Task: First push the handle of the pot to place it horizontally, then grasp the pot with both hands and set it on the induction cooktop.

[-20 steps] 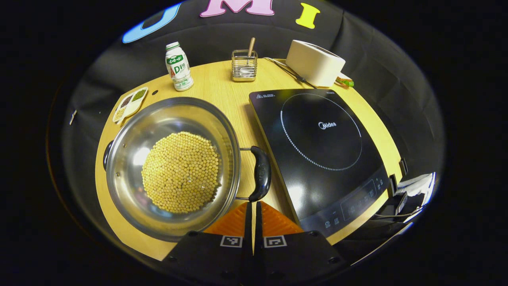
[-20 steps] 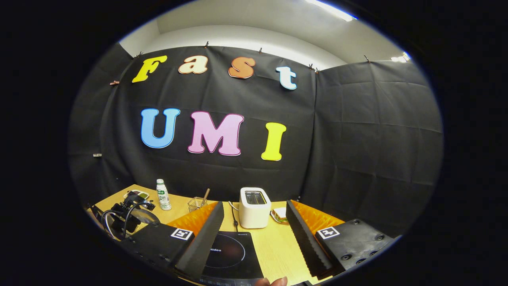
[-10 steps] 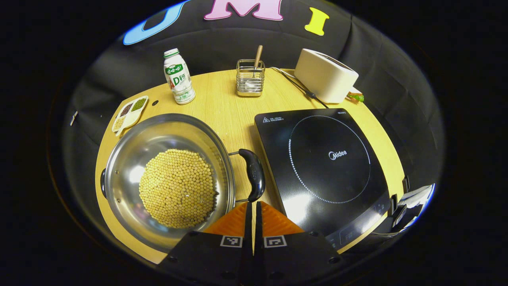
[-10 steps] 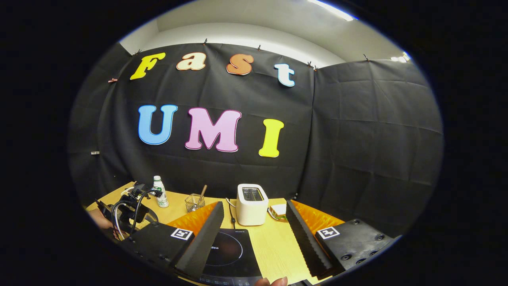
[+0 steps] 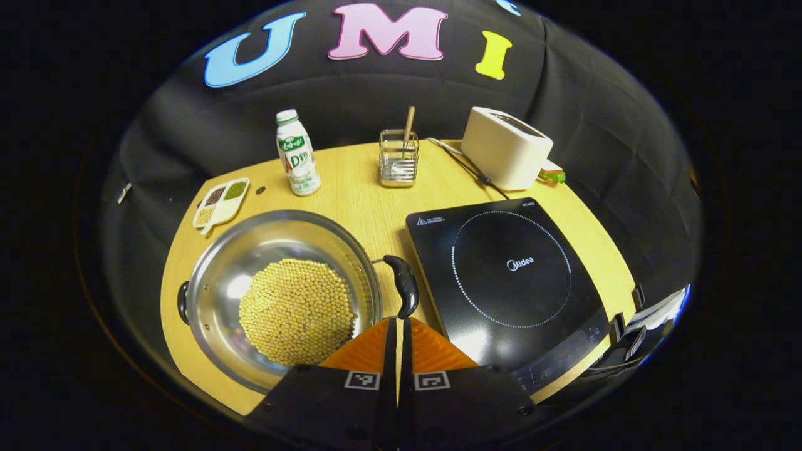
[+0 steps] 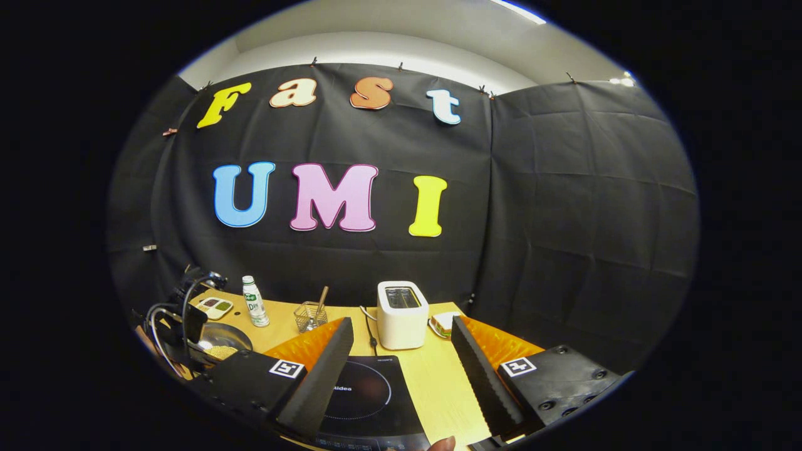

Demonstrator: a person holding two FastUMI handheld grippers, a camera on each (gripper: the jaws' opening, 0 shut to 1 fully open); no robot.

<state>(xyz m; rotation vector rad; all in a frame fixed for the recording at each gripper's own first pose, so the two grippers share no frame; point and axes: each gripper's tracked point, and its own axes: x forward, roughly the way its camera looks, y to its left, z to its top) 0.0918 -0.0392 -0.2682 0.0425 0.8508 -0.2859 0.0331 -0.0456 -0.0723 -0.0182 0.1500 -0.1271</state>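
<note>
the steel pot (image 5: 219,285) full of yellow beans sits on the wooden tabletop (image 5: 351,188), just left of the black induction cooktop (image 5: 510,269). its black handle (image 5: 404,285) points toward the cooktop. the left gripper (image 5: 398,326) hangs just behind that handle, fingers pressed together on nothing. the right gripper (image 6: 401,351) hovers above the cooktop's near edge, fingers spread wide.

Backed the left gripper (image 5: 398,326) away from the pot (image 5: 282,294); handle (image 5: 404,285) swung slightly farther from its closed fingertips.
</note>
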